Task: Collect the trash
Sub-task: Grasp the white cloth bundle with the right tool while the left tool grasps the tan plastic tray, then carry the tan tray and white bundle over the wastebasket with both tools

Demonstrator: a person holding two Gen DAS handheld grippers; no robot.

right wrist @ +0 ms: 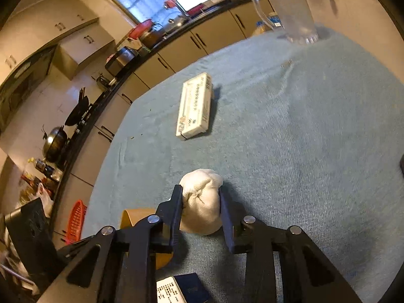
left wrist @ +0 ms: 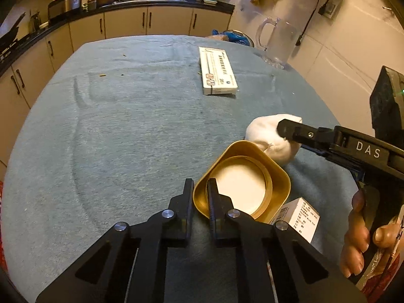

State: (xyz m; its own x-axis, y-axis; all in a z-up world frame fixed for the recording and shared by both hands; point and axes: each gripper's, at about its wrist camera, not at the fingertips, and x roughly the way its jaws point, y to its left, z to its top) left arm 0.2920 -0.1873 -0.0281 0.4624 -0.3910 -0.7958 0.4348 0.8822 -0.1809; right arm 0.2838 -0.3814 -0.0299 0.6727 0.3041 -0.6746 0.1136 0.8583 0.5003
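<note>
A gold tin tray [left wrist: 280,176] sits on the blue tablecloth. My left gripper [left wrist: 200,189] is shut on its near left rim, one finger inside and one outside. A crumpled white tissue ball [left wrist: 262,132] lies just behind the tray. My right gripper [right wrist: 200,197] is shut on the tissue ball [right wrist: 200,197], both fingers pressing its sides; it also shows in the left wrist view [left wrist: 285,128]. A long white medicine box [left wrist: 217,72] lies farther back, also in the right wrist view [right wrist: 194,106]. A small white box [left wrist: 300,217] lies right of the tray.
A clear glass jug [left wrist: 275,40] stands at the table's far right edge. Blue plastic bags [left wrist: 234,36] show behind the table. Kitchen cabinets and a cluttered counter [left wrist: 126,5] run along the back and left. The blue tablecloth [left wrist: 113,126] covers the table.
</note>
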